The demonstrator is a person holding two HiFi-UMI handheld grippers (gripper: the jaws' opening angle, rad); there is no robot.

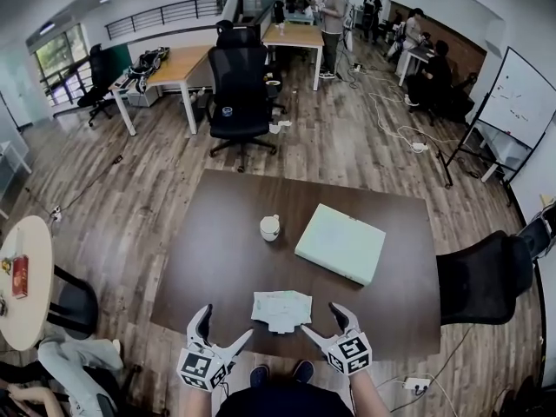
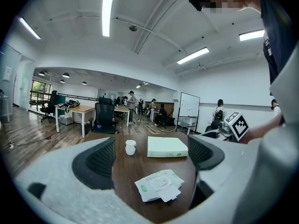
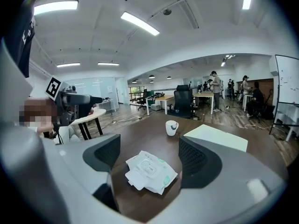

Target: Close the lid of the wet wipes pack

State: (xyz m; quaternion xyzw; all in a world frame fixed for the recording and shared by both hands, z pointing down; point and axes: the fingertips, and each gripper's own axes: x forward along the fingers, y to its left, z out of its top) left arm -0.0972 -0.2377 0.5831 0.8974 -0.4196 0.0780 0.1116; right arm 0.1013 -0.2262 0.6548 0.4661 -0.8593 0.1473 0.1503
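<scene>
The wet wipes pack point(image 1: 281, 309) is white with green print and lies flat on the dark brown table point(image 1: 217, 259), close to its near edge. Its small lid flap point(image 3: 132, 179) lies folded back toward me, off the label. My left gripper point(image 1: 221, 329) hovers just left of the pack, jaws apart and empty. To the pack's right, my right gripper point(image 1: 327, 325) is also open with nothing in it. In the left gripper view the pack point(image 2: 159, 185) lies ahead, between and below the left gripper's point(image 2: 149, 160) jaws. In the right gripper view the pack point(image 3: 150, 171) shows ahead between the right gripper's point(image 3: 150, 157) jaws.
A white mug point(image 1: 270, 227) stands mid-table, and a flat pale green box point(image 1: 340, 243) lies to its right. A black chair point(image 1: 482, 276) sits at the table's right side and a round white table point(image 1: 22, 281) at the left. Desks, chairs and people fill the far room.
</scene>
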